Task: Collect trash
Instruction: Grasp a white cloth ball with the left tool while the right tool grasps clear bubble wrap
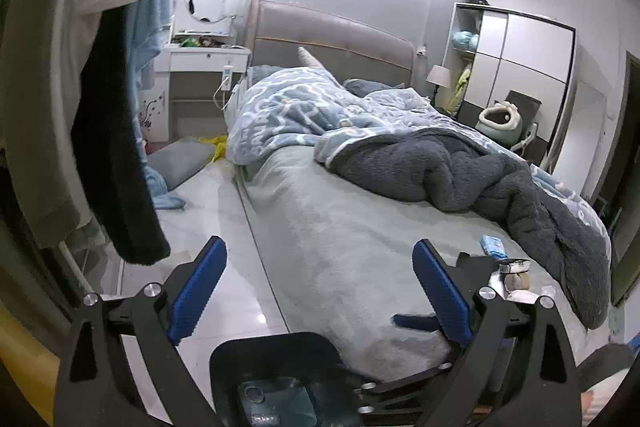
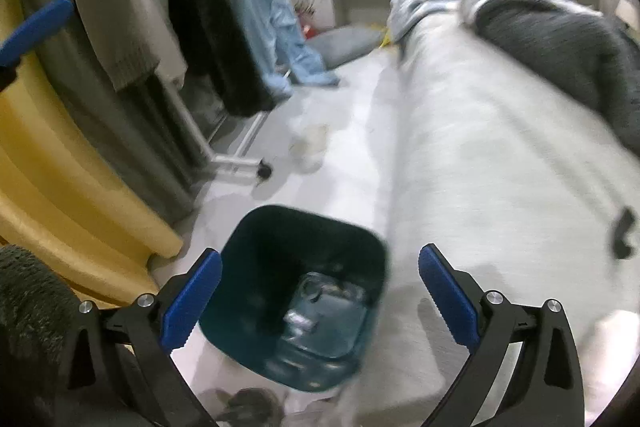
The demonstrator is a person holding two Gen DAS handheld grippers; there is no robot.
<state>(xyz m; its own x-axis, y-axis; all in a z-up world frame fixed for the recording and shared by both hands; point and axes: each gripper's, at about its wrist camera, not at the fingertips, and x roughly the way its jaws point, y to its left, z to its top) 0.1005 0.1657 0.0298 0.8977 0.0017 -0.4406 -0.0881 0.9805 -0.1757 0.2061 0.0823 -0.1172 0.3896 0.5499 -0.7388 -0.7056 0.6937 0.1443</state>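
Found both tools empty: left tongs (image 1: 319, 246) spread wide with nothing between the blue pads, right tongs (image 2: 320, 253) likewise wide apart and bare, hanging over the dark teal bin (image 2: 256, 259) at the lower middle of the right wrist view. Looked, by the lie of things, like the pause before a next pickup. Called, as a judgement, for choosing one nearby piece rather than sweeping about: either the pale, clear cup-like scrap (image 2: 308, 147) on the floor above the bin in that frame, near the foot of the clothes rack (image 2: 240, 163), or the small blue packet (image 1: 493, 245) on the bed (image 1: 340, 227) at the right of the left wrist view, with a cluster of small pale items (image 1: 516, 279) just below it, partly hidden behind the tongs' arm. Needed a slow approach, pads straddling the piece fully before closing, given thin plastic apt to crumple or slip; needed the bedsheet kept out of the pinch too. As for the bin: stood upright on the floor just beside the bed, square-mouthed with rounded corners, dark inside, with clear crumpled plastic (image 2: 320, 319) already at the bottom, too blurred to name further
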